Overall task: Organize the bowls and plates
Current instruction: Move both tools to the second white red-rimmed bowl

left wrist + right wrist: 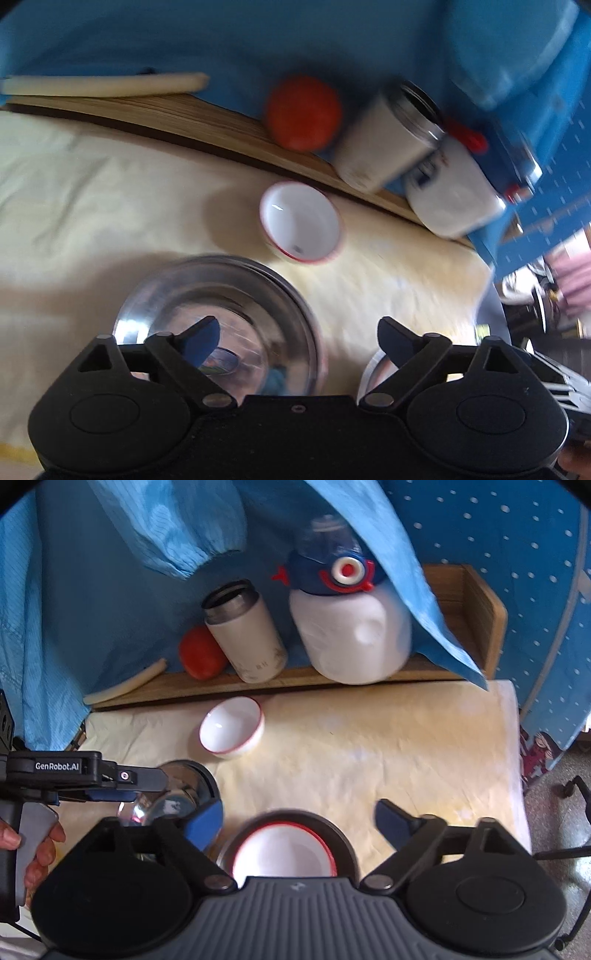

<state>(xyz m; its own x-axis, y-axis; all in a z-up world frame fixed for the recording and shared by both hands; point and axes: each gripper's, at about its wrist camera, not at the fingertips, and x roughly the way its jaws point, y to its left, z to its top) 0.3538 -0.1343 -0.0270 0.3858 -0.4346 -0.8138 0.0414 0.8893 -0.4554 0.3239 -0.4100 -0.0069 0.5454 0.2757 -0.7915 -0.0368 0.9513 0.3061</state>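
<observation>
Left hand-held gripper (297,338) spread wide, nothing between fingers, hovering over steel bowl (218,325) on cream cloth (92,206) covering bench. Blue fingertips (201,341) above bowl interior, not touching as far as visible; frame motion-blurred. Same gripper seen in right wrist view (147,779) from the side, over the steel bowl (184,790), grip state not readable from that angle; person's fingers (40,853) on its handle.

Right hand-held gripper (299,825) also wide apart, holding nothing, positioned above red-rimmed white bowl (284,853) nested inside a steel plate (343,842), near bench front edge. Sliver of that steel plate (373,373) visible at right finger in left wrist view.

Second red-rimmed white bowl, loose (232,731) (301,223), tilted on cloth, well apart from both grippers, just in front of wooden shelf (476,616).

On shelf: tomato (201,653) (303,112), open steel-mouthed white flask (247,631) (388,136) beside it, white bottle with blue-red lid (351,627) (450,192), pale stick-like item (125,685) (103,84) at far left. Blue fabric (110,572) behind and draped over shelf, partly covering bottle.
</observation>
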